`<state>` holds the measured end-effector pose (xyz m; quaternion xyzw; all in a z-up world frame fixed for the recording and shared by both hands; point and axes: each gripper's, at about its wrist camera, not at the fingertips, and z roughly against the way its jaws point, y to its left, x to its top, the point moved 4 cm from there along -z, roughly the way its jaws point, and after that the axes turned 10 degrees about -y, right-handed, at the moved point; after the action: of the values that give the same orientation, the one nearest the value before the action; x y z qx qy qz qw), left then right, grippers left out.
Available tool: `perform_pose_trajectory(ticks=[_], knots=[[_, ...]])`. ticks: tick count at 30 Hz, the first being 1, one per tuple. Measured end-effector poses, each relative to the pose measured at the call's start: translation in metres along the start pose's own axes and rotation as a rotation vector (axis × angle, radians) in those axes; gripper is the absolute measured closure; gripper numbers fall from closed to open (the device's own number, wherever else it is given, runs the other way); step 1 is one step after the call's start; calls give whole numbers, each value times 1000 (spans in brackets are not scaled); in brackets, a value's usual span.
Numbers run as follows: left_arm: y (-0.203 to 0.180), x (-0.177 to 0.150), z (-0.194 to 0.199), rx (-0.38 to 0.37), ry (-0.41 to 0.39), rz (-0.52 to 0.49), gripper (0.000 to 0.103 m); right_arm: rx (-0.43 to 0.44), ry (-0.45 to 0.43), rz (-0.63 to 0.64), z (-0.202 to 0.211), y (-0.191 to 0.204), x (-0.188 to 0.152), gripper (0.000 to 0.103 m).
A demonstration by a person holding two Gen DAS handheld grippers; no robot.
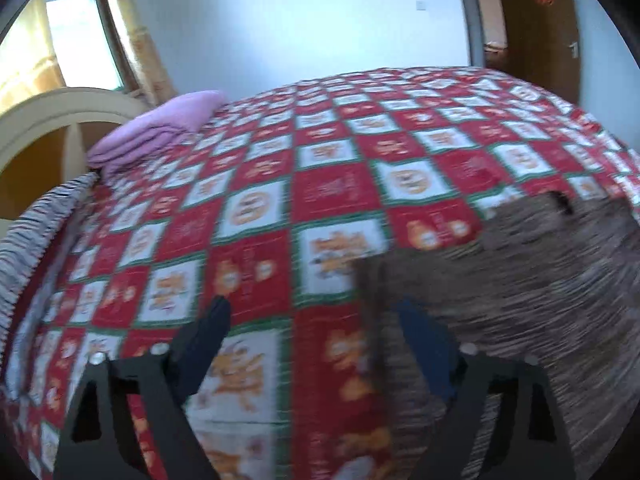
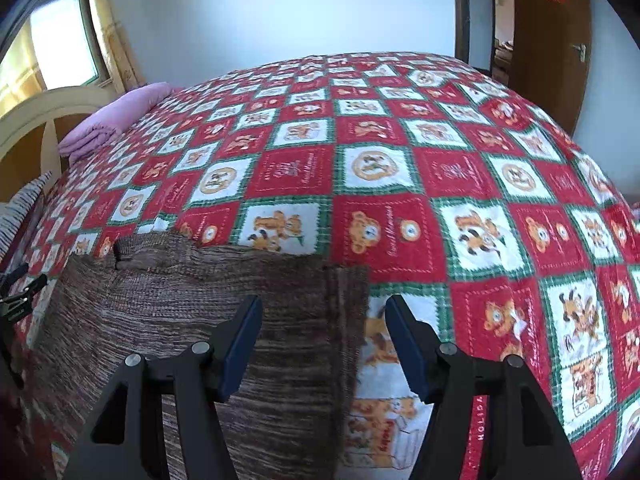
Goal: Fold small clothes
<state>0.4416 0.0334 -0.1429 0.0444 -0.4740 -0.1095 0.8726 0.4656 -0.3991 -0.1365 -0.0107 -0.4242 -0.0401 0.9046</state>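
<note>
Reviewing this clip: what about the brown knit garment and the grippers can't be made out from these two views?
- Left wrist view: motion blur smears the brown knit garment, so its folds are unreadable; its right part is cut off by the lens edge.
- Right wrist view: the garment's near hem runs under the right gripper and off the bottom edge.
- The left gripper is blurred; whether its right finger touches the cloth is unclear.

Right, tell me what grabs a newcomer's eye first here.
The red, white and green teddy-bear quilt fills the bed. A brown knitted garment lies flat on its near side, with the open right gripper straddling its right edge. A folded purple blanket sits at the far left.
</note>
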Motion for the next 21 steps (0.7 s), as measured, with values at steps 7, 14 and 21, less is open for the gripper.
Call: perform_pose_trajectory(ticks=[7, 14, 21], knots=[[-22, -16, -38, 27, 99, -34, 31, 67, 21, -86, -4, -17, -9, 47], [-15, -24, -38, 65, 67, 22, 21, 102, 49, -65, -19, -8, -14, 52], [-20, -23, -34, 121, 41, -21, 16, 84, 96, -31, -44, 6, -13, 85]])
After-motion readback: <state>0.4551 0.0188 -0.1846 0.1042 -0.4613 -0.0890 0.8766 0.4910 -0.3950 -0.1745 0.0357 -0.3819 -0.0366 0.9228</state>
